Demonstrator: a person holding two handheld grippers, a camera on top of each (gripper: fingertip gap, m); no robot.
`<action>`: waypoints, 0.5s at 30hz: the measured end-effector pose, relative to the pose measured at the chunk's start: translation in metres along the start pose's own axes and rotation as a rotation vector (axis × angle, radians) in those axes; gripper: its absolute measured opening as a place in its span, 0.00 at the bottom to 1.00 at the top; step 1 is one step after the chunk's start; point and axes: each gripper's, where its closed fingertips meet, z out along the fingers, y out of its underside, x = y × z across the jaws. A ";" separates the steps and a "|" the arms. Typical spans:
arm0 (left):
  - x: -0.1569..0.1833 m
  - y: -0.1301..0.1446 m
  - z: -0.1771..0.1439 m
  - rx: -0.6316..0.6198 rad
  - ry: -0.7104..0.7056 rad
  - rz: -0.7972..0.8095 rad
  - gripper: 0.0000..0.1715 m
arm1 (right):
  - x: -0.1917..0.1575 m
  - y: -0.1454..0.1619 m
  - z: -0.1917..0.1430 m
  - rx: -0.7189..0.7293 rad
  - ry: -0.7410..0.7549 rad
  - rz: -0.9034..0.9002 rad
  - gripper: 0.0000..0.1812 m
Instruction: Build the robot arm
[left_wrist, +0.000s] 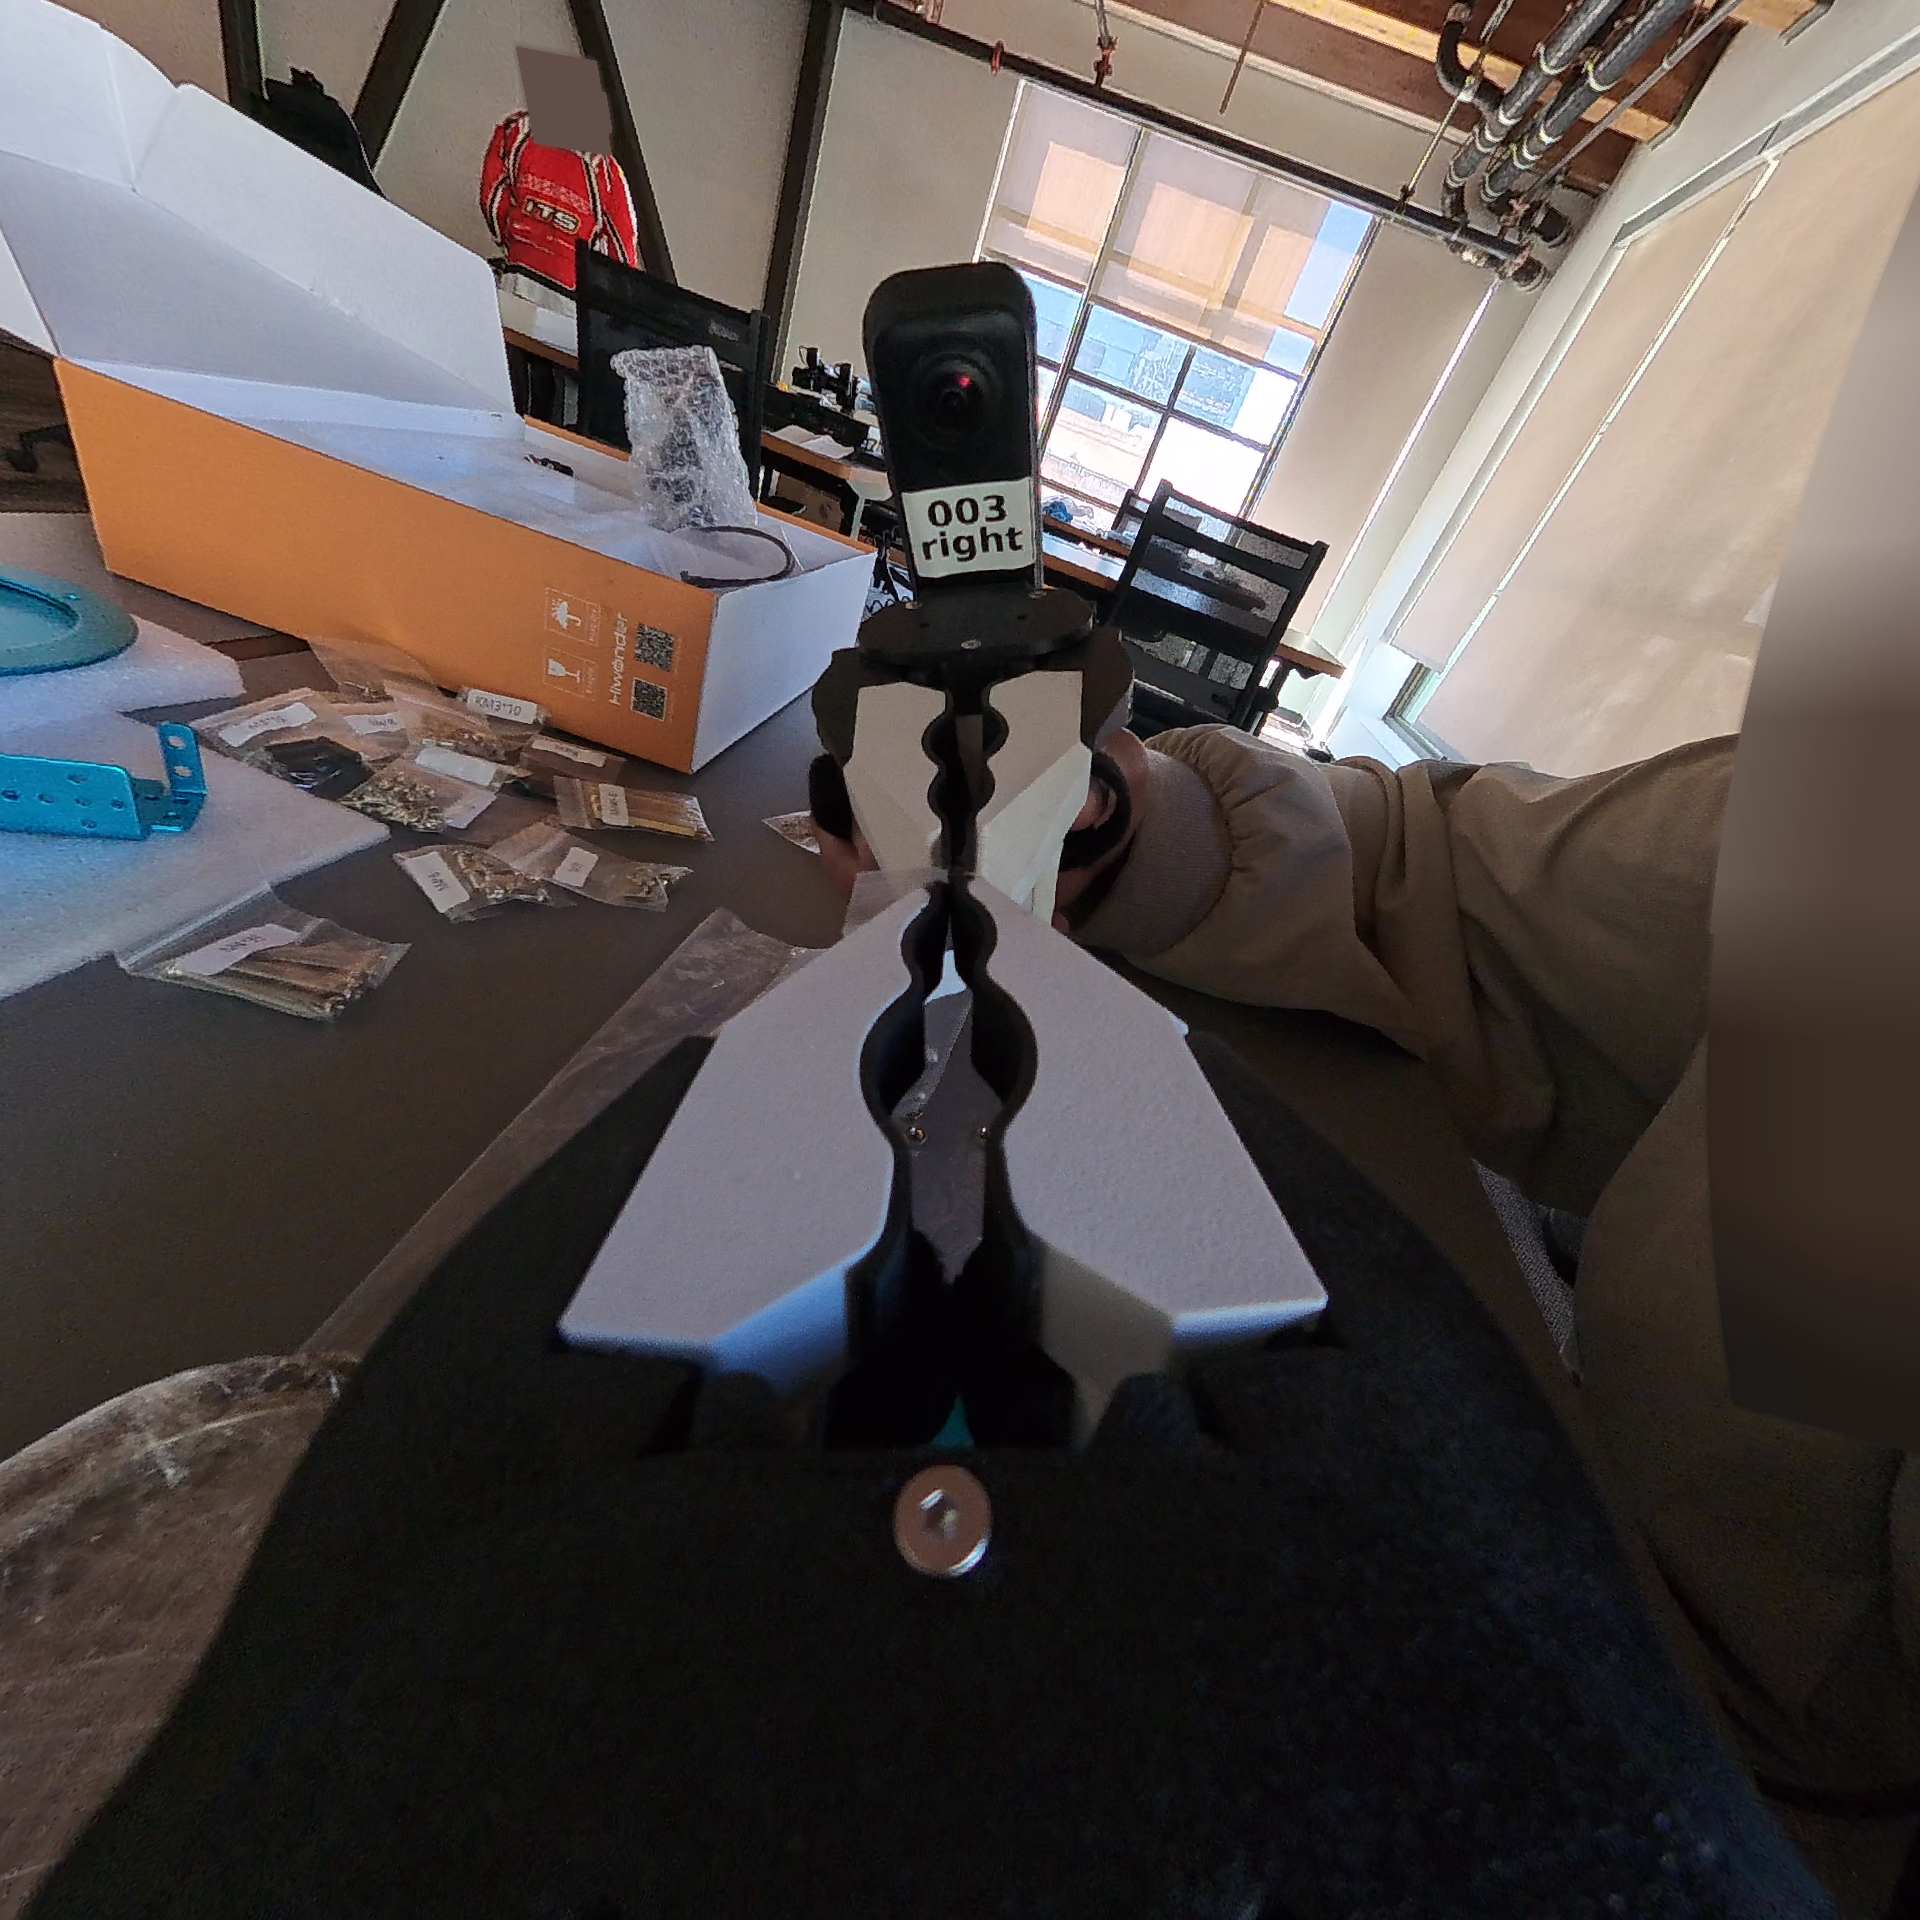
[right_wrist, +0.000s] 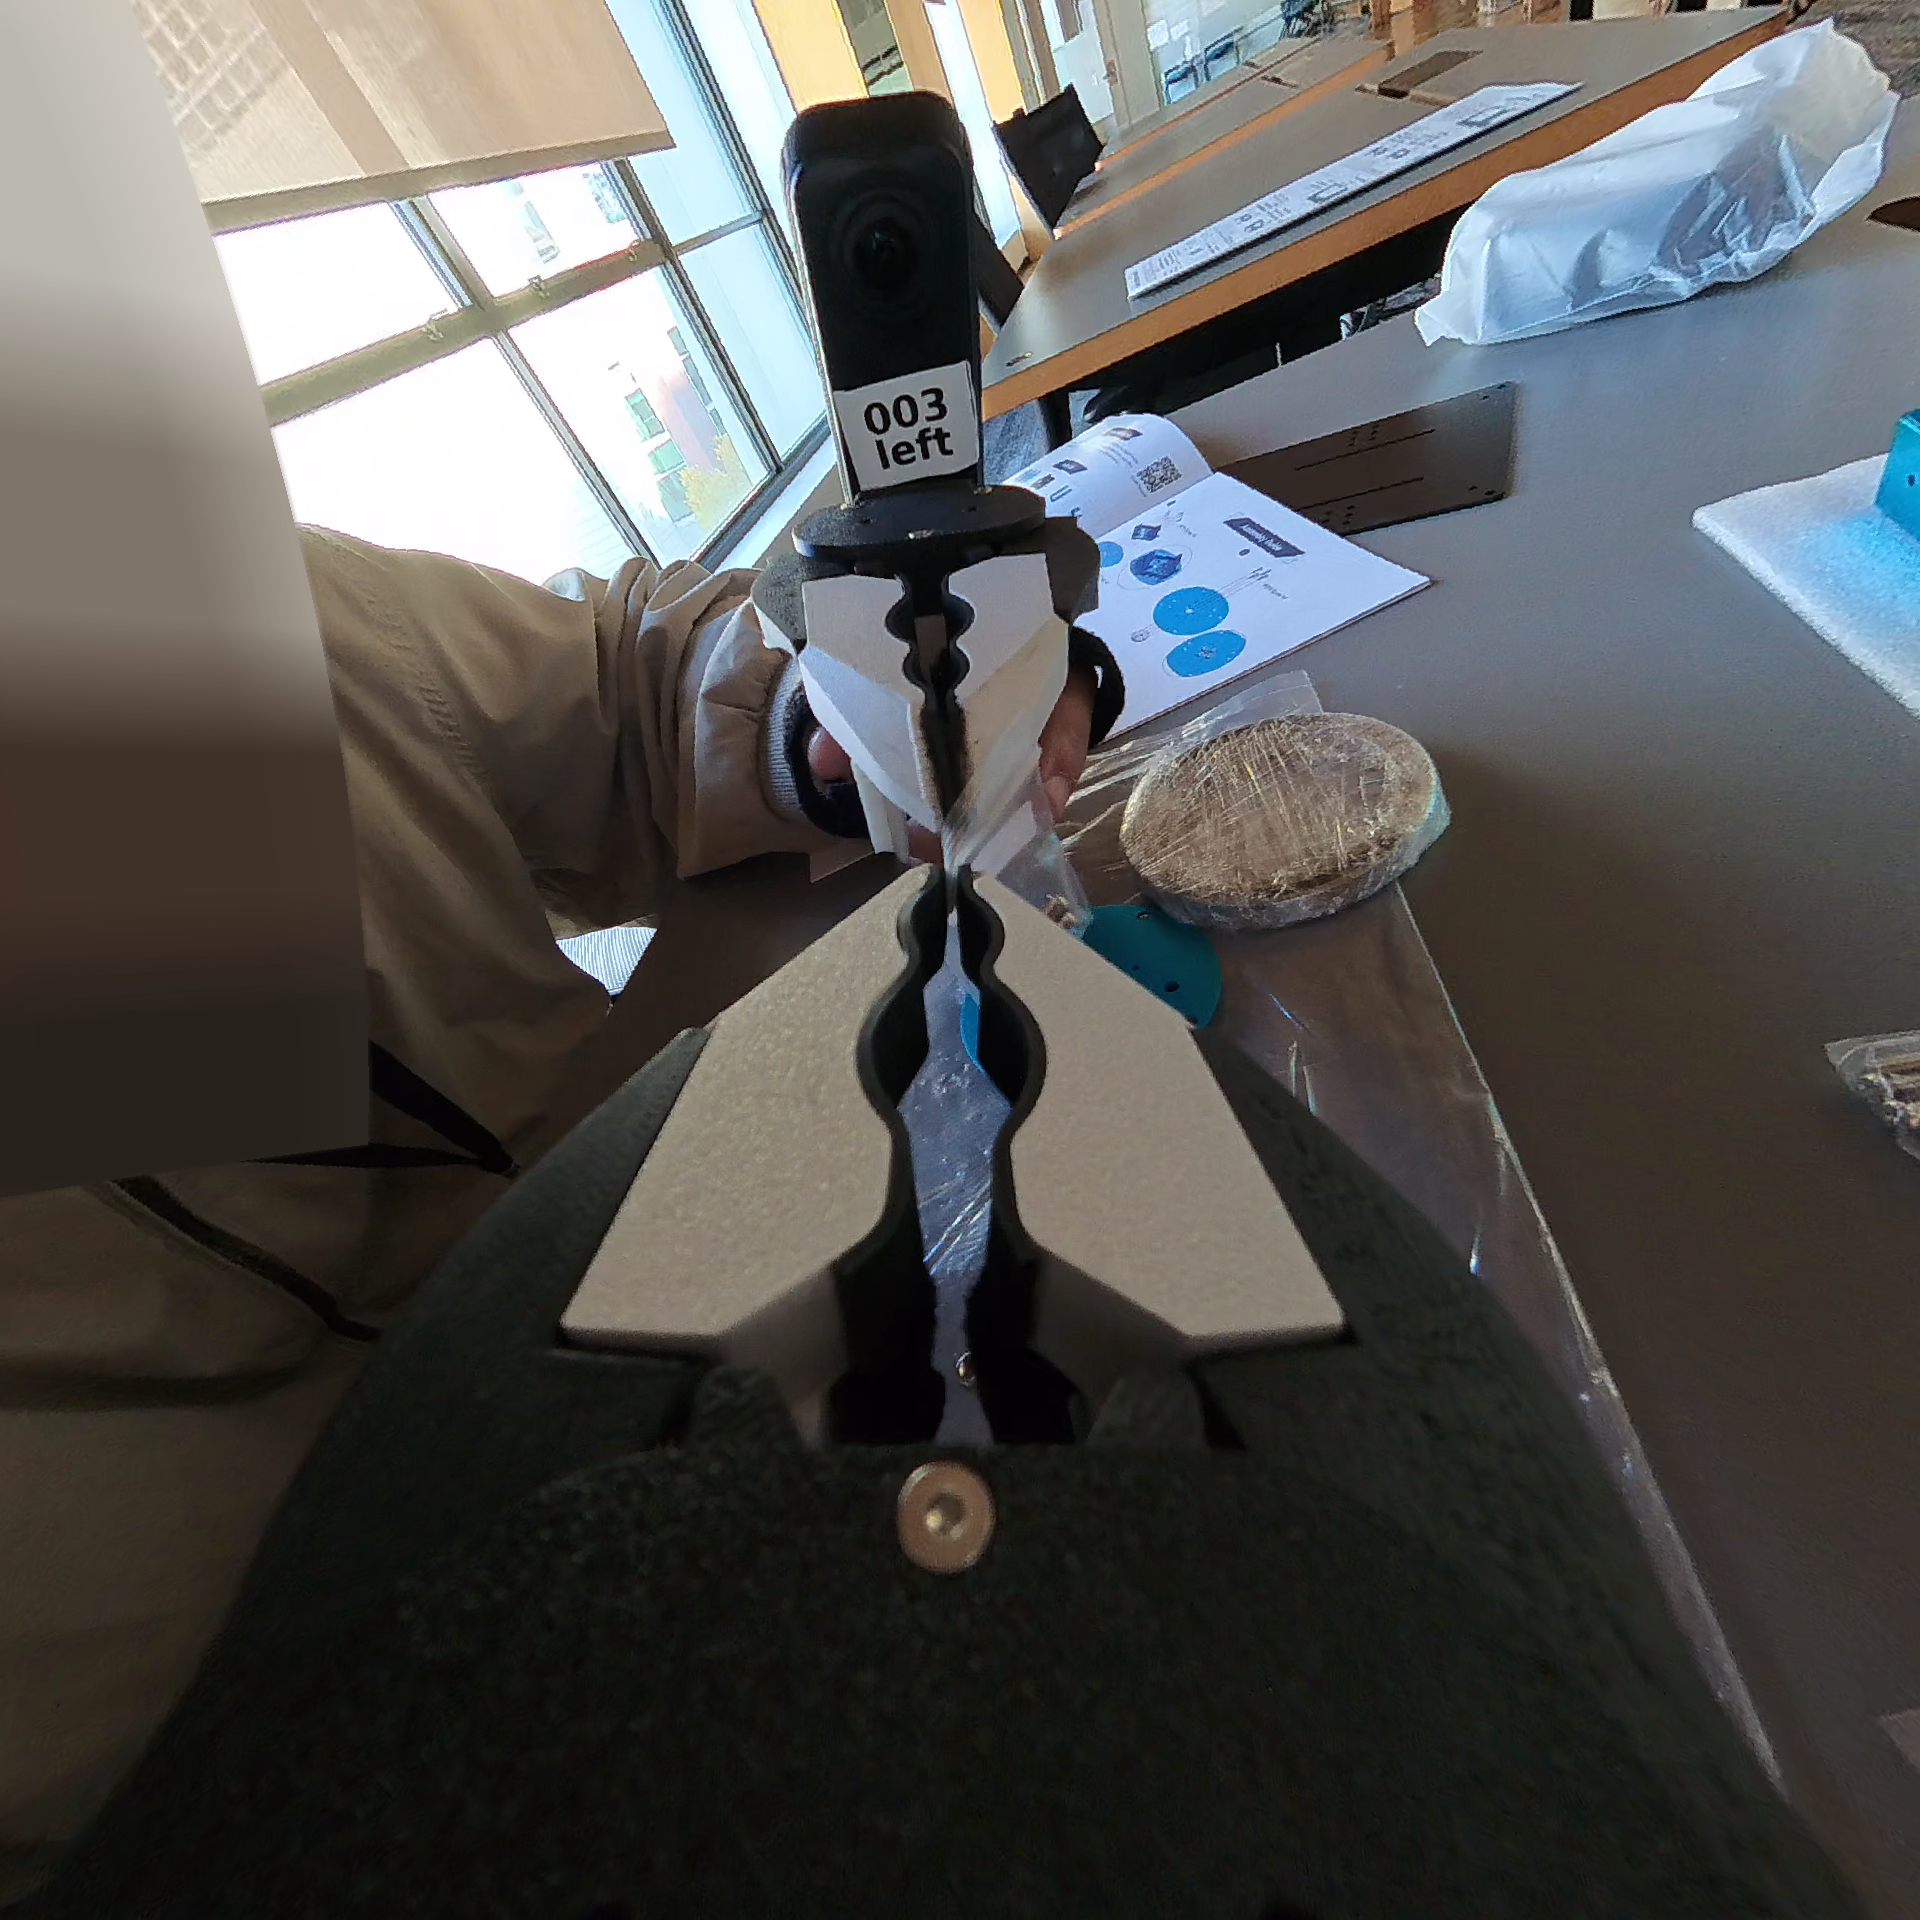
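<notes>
The left gripper (left_wrist: 948, 894) and the right gripper (right_wrist: 948, 883) point at each other, tip to tip, above a dark grey table (left_wrist: 208, 1122). The jaws of both are drawn nearly together, leaving only a thin wavy slit between the white fingers (left_wrist: 769, 1122). A clear plastic bag (right_wrist: 961, 831) is pinched at the meeting point of the two tips; it appears to be clamped by both grippers, though the exact contact is hard to make out. In the right wrist view the bag hangs below the slit and shows small screws inside it. Directly beneath the grippers lies a blue round plate (right_wrist: 1153, 961) with small holes, and just beside it a film-wrapped disc (right_wrist: 1283, 821) rests on the table. An open instruction booklet (right_wrist: 1236, 582) lies beyond the disc, with a black perforated plate (right_wrist: 1382, 468) behind it. A white foam sheet (right_wrist: 1818, 582) carries a blue metal part at the right edge. In the left wrist view, to the left of the grippers, many small labelled hardware bags (left_wrist: 436, 790) are scattered near an open orange and white box (left_wrist: 395, 551) that holds a bubble-wrapped item (left_wrist: 681, 436). A blue metal bracket (left_wrist: 104, 784) rests on white foam. Each gripper is held by a hand (left_wrist: 1101, 821) in a beige sleeve.
</notes>
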 end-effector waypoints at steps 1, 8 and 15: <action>0.000 0.000 0.000 -0.001 -0.001 0.000 0.00 | 0.000 0.000 0.000 0.000 0.000 0.000 0.00; -0.003 0.002 0.000 -0.011 -0.014 -0.008 0.00 | 0.003 0.002 0.000 -0.011 0.037 -0.038 0.00; -0.005 0.005 0.001 -0.025 -0.024 -0.024 0.00 | 0.008 -0.002 -0.001 0.002 0.093 -0.099 0.00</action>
